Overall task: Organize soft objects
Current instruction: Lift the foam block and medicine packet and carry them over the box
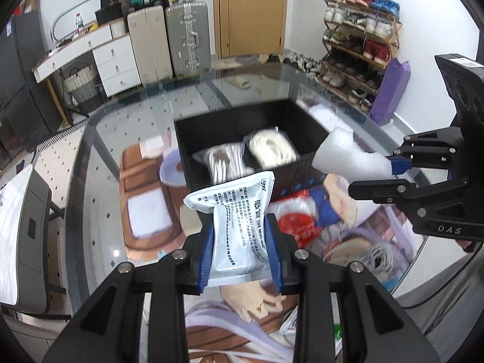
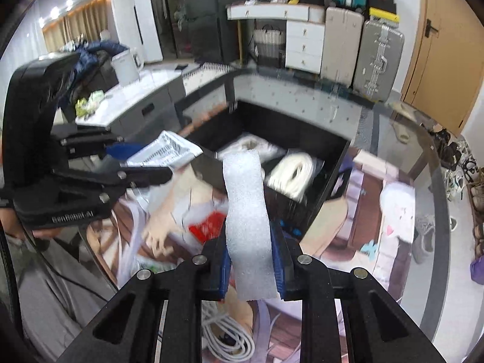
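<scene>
The left gripper point(image 1: 240, 249) pinches a silver sachet point(image 1: 234, 224) upright, jaws closed on it, below the black box point(image 1: 305, 166) at 12 o'clock. The right gripper point(image 2: 251, 267) clamps a foam strip point(image 2: 246, 211), likely bound for the box too.

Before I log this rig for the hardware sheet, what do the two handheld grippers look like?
Both are matte black, built of angular linkage bars joined by silver round pins, with blue ribbed pads on the fingers. The left gripper has a tall black housing; seen from the right wrist view it carries pale lettering, blurred. The right gripper shows "DAS" on its base and a white label on top of its housing in the left wrist view.
</scene>
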Available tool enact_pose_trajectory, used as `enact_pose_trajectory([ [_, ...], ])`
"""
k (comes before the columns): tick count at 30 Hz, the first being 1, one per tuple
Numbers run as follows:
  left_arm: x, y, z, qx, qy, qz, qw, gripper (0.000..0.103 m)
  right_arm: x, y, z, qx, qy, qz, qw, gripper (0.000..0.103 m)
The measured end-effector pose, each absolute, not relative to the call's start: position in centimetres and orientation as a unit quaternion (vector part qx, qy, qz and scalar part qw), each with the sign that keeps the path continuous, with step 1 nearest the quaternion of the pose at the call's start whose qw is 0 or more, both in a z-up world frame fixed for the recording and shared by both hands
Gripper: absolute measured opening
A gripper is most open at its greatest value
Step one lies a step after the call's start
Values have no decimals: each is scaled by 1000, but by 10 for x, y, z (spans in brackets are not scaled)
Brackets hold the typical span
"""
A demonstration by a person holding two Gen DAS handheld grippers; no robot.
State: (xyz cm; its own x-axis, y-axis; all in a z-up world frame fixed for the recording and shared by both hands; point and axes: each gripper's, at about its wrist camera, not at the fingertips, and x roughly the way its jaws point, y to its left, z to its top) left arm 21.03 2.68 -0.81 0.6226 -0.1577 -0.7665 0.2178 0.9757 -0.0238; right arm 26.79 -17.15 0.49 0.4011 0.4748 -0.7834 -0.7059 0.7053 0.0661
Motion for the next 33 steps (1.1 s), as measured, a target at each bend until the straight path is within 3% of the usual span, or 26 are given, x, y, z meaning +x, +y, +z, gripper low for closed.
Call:
enact_pose_trajectory([
  [11, 233, 24, 25, 11, 358, -90, 929, 30, 292, -162, 38, -85, 366, 337, 863, 23],
  [33, 308, 33, -18, -40, 379, -40, 924, 30, 353, -138, 7, -45, 389, 295, 872, 23],
])
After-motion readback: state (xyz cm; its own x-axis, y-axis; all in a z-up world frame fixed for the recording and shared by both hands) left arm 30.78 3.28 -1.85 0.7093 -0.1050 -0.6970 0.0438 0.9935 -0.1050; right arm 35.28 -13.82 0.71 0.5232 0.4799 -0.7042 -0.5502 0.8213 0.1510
